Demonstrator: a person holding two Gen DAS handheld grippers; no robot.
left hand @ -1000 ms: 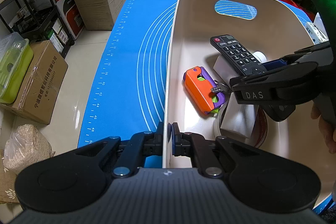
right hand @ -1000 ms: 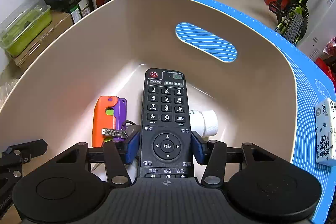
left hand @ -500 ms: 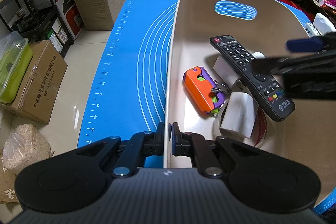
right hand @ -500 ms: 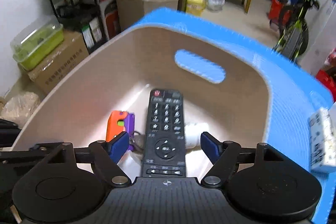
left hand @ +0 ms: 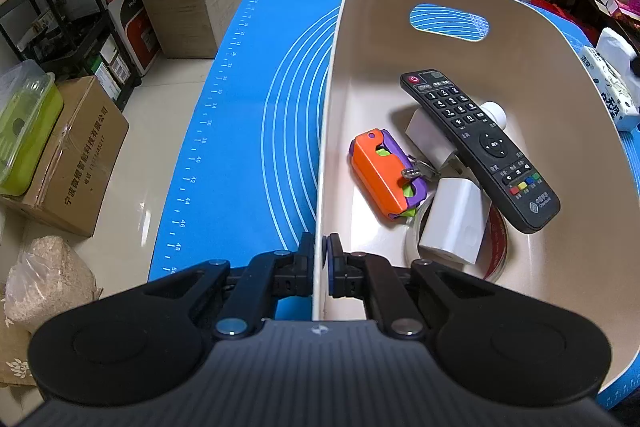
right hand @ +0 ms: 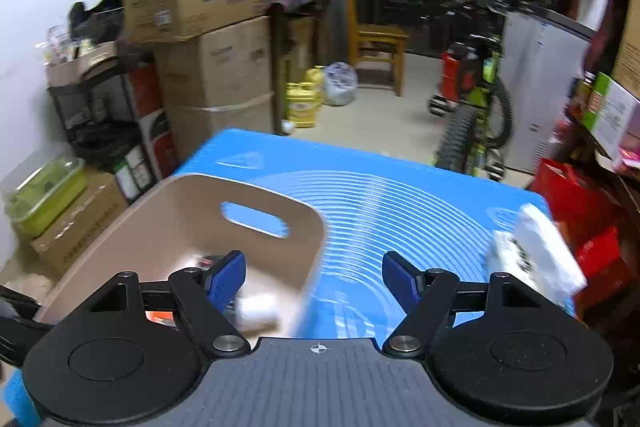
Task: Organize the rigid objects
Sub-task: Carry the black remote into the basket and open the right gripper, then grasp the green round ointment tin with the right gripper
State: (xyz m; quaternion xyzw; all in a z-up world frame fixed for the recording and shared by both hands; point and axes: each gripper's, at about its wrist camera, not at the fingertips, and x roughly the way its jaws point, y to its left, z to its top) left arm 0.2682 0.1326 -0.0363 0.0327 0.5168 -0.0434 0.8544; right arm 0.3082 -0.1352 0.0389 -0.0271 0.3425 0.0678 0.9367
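**Gripper status: bin steadied, next item pending**

Left gripper (left hand: 321, 269): clamped on beige bin (left hand: 560, 227) wall at near rim. Right gripper (right hand: 314, 277): wide apart, empty, above desk. Remote (left hand: 478, 147), orange-purple toy (left hand: 384, 175), white adapter (left hand: 452, 223): inside bin. Tissue pack (right hand: 536, 259): on blue mat (right hand: 380, 203), right. Advised: keep bin pinned; approach pack squarely, across narrow sides.
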